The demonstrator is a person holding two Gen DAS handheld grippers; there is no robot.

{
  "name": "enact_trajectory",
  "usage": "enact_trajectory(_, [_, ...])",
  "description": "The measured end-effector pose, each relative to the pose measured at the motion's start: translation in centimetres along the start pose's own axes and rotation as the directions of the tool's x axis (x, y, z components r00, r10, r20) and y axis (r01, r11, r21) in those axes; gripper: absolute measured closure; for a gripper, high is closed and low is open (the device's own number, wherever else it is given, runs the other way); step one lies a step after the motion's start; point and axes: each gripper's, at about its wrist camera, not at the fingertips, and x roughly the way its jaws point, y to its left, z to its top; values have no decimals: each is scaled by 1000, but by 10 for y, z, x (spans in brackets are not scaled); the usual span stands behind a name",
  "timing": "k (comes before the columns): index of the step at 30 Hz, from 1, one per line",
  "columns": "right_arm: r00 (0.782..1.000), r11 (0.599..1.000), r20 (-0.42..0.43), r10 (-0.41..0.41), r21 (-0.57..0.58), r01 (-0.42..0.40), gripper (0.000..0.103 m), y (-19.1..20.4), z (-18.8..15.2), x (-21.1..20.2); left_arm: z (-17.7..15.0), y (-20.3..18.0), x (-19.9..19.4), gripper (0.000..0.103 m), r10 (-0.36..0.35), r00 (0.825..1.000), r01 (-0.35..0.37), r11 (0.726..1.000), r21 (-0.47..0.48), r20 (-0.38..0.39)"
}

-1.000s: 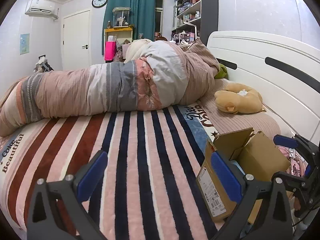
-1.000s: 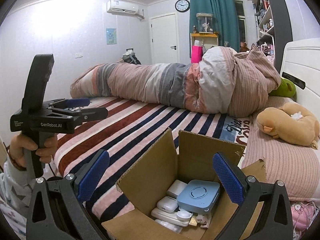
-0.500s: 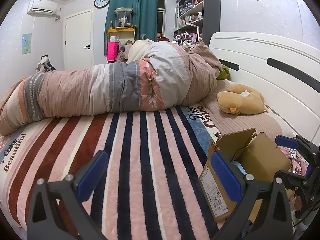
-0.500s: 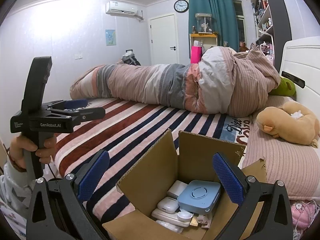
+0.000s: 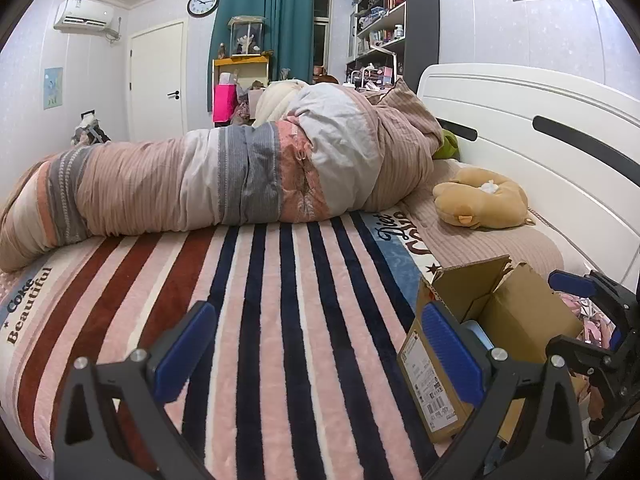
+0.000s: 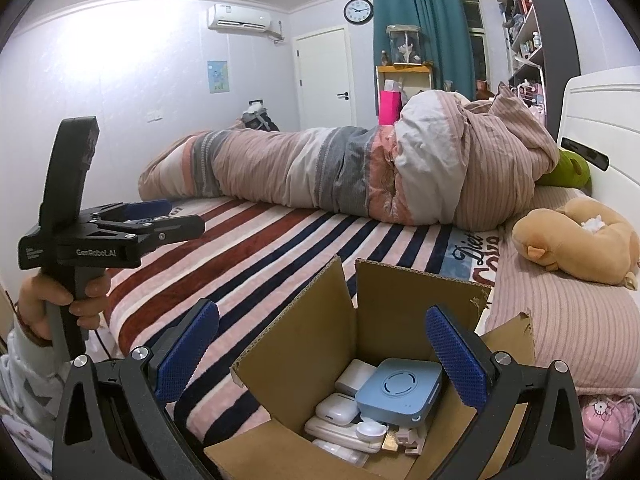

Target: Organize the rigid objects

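An open cardboard box [image 6: 384, 320] sits on the striped bed, also in the left wrist view [image 5: 520, 320]. Inside lie a light blue square device [image 6: 400, 392], white earbud cases [image 6: 336, 408] and other small white items. My right gripper [image 6: 320, 352] is open and empty, hovering just above the box's near side. My left gripper [image 5: 316, 344] is open and empty over the striped blanket [image 5: 260, 300], left of the box. It also shows in the right wrist view [image 6: 160, 216], held by a hand at the left.
A rolled striped duvet [image 5: 240, 176] lies across the far bed. A tan plush toy [image 6: 572, 240] rests on the pillow by the white headboard [image 5: 540, 152]. A pink item [image 6: 604, 420] lies at the bed's right edge.
Both grippers stay open and nearly still; the views drift only slightly. The box and its contents have not moved.
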Motion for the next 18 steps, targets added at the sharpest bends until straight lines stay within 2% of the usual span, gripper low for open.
enact_trajectory(18, [1000, 1000, -1, 0, 3, 0, 0, -2, 0, 0, 0, 3, -1, 1, 4, 1000, -4, 1000, 4, 2])
